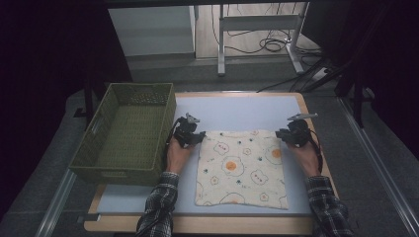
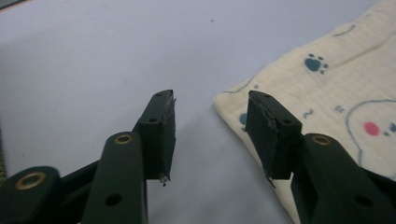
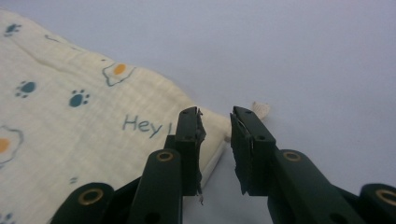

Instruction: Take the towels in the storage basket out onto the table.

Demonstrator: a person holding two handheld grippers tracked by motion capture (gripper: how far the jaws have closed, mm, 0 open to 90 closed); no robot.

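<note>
One cream cloth (image 1: 242,167), printed with fried eggs, paw prints and small faces, lies spread flat on the pale blue surface of the desk (image 1: 237,111), toward its near middle. Its far left corner sits just beside the left gripper (image 1: 188,132), and its far right corner just beside the right gripper (image 1: 294,134).

From the left gripper view, the cloth's corner (image 2: 327,93) reaches in between the fingers (image 2: 163,133), which stand well apart; one finger is over bare desk, the other over the cloth's edge. From the right gripper view, the fingers (image 3: 191,149) are a narrow gap apart, straddling the cloth's corner (image 3: 93,102) near the printed words "Hey"; whether they touch the fabric I cannot tell.

Each gripper is held by a hand in a plaid sleeve (image 1: 160,205). Left of the cloth, a green woven basket (image 1: 99,133) rests on the desk, close to the left gripper.
</note>
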